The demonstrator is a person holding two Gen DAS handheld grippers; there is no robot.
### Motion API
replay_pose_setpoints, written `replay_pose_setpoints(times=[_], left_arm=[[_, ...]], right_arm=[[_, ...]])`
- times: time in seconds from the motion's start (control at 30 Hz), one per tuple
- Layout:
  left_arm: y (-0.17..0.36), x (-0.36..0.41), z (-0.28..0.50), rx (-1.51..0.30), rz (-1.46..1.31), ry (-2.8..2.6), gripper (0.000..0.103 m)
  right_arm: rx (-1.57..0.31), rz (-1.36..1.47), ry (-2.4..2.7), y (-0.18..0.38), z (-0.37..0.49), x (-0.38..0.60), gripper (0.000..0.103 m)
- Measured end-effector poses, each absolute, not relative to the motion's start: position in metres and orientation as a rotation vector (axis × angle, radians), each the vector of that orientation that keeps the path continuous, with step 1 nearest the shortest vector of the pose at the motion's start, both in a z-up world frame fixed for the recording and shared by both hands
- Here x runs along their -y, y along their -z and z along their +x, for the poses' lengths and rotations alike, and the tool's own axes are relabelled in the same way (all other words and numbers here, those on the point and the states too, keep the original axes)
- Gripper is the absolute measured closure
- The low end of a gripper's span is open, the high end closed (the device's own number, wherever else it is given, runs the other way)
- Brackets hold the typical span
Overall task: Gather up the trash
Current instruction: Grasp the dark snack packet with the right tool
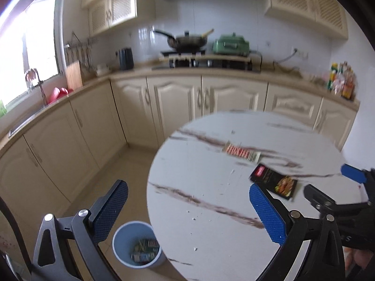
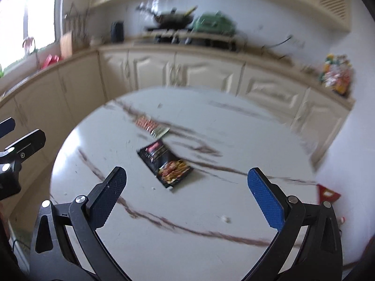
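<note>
black snack packet (image 2: 166, 165) lies flat mid-table (image 2: 211, 222), ahead of the released right claw (image 2: 187, 195); left claw (image 1: 189, 210) also released; its thin edge could slip a pinch.

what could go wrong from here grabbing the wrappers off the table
1. The black wrapper lies flat on the smooth marble table; the open right gripper may slide it instead of pinching it.
2. The bin sits on the floor partly under the table edge, so a drop could miss.
3. Both views are blurred, and the left gripper is close by: the two might bump.
</note>
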State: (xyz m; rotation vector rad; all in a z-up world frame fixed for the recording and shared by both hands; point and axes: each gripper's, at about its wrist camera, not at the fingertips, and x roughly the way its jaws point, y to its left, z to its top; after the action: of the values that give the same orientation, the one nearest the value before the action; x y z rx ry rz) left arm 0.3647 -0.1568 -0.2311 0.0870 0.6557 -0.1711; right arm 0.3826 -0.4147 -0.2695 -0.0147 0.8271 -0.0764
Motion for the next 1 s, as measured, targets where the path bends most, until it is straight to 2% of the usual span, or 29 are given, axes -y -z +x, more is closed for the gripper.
replay_pose_setpoints(times=[0.4,0.67,0.77,0.8,0.83,0.87,0.97,1.0], left_arm=[[0.226,0.161,0.456,-0.759,0.078,0.194,0.001],[0.239,0.165,0.466,-0.785,0.076,0.223,0.001],[0.241,0.17,0.465,-0.783,0.087,0.237,0.001],[0.24,0.174,0.469,-0.787,0.091,0.245,0.001],[0.242,0.176,0.467,-0.79,0.094,0.253,0.001],[0.242,0.179,0.469,-0.796,0.098,0.26,0.001],[0.245,0.186,0.466,-0.802,0.108,0.282,0.001],[0.245,0.189,0.471,-0.81,0.109,0.295,0.001]], right_arm=[[-1.027,-0.026,-0.095,0.341,0.468,0.416,0.0],[-1.057,-0.044,-0.133,0.358,0.477,0.417,0.001],[-1.047,-0.036,-0.128,0.356,0.473,0.424,0.014],[-1.046,-0.036,-0.129,0.355,0.473,0.425,0.03],[-1.037,-0.036,-0.129,0.351,0.472,0.427,0.054],[-1.035,-0.042,-0.118,0.349,0.472,0.428,0.061],[-1.043,-0.033,-0.135,0.348,0.473,0.434,0.068],[-1.042,-0.032,-0.139,0.347,0.472,0.436,0.076]])
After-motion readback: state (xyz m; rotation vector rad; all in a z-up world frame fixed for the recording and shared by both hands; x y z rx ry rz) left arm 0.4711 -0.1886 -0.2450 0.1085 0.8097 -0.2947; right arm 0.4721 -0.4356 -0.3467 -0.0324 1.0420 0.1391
